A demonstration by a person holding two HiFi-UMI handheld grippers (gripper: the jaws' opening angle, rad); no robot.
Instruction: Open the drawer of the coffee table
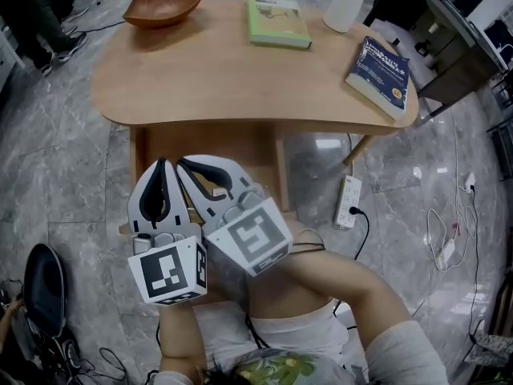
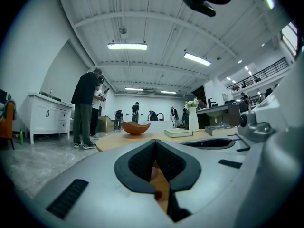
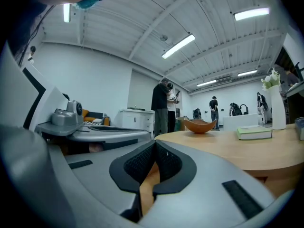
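The light wooden coffee table stands in front of me in the head view. Its wooden drawer unit hangs under the near edge, and I cannot tell how far the drawer stands out. My left gripper and right gripper sit side by side just before it, both pointing level at the table. Each is shut with nothing between its pads. In the left gripper view the left gripper's jaws meet, with wood showing behind them. The right gripper's jaws in the right gripper view look the same.
On the tabletop are a brown wooden bowl, a green book, a blue book and a white vase. A power strip and cables lie on the marble floor to the right. People stand far behind.
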